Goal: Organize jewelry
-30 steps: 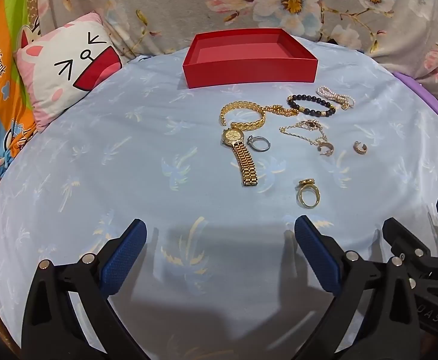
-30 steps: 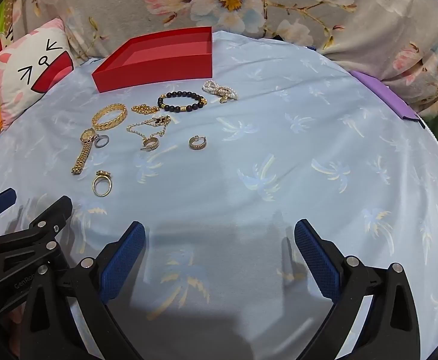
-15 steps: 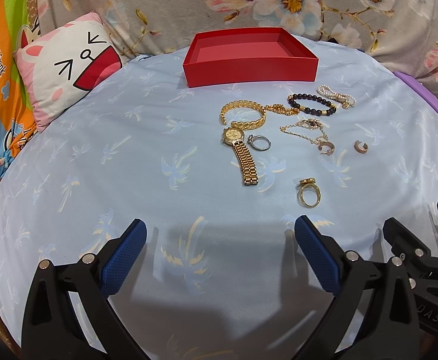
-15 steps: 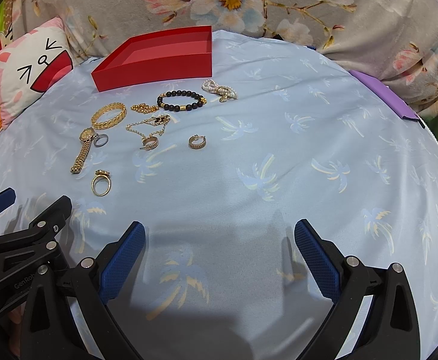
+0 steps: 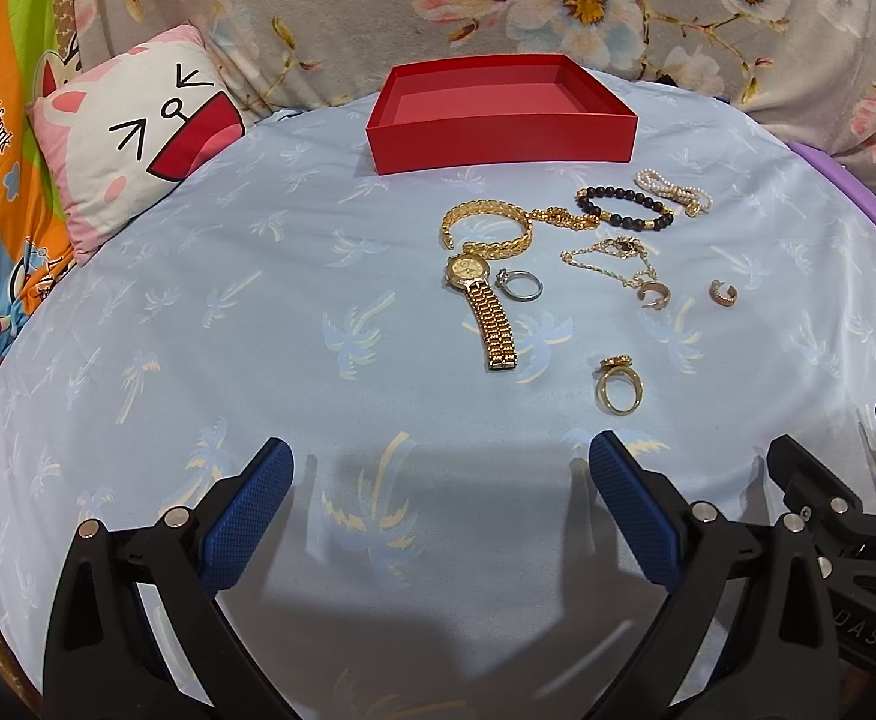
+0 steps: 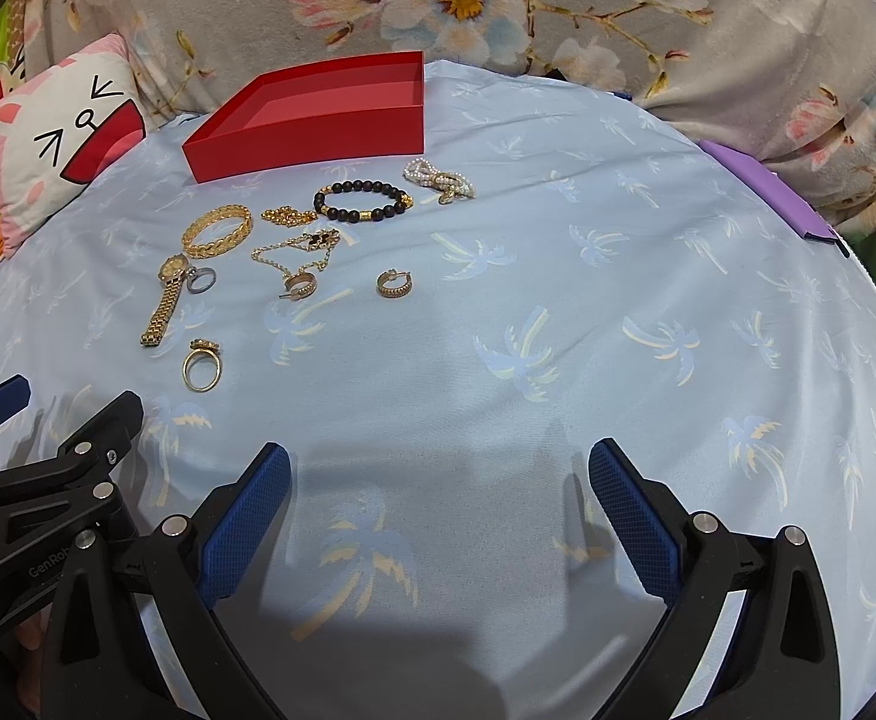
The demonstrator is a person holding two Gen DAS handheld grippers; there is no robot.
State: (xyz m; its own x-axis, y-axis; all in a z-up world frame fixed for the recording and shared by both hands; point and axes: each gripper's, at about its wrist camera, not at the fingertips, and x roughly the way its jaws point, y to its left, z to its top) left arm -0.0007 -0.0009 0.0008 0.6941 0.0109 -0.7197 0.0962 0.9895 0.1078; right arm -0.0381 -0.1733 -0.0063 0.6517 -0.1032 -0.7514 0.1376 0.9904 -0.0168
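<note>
1. Both grippers hover low over the near part of the bed, side by side: the left gripper [image 5: 438, 498] has its jaws spread wide with nothing between them, and the right gripper [image 6: 438, 498] is just as wide and just as empty.
2. Nothing looks sorted yet. The red box [image 5: 501, 117] at the far side of the bed shows only its bare floor, so, as I judge it, the whole task is still ahead.
3. All the jewelry lies loose on the blue bedsheet [image 5: 198, 324] in front of the box: a gold watch [image 5: 481, 306] with a silver ring [image 5: 522, 286] just beside its face, a gold bangle [image 5: 486, 228], a gold chain [image 5: 558, 217], a black bead bracelet [image 5: 624, 209], a pearl bracelet [image 5: 672, 192], a thin necklace [image 5: 612, 255], two small hoop earrings [image 5: 653, 295] [image 5: 724, 292], and a gold ring [image 5: 618, 391] nearest the left gripper.
4. Pieces lie close together; the bangle touches the watch and the chain, so lifting one may drag another.
5. A cat-face pillow [image 5: 138, 138] and a floral blanket [image 5: 558, 0] border the bed, well apart from the jewelry; nothing blocks the way to the box.
</note>
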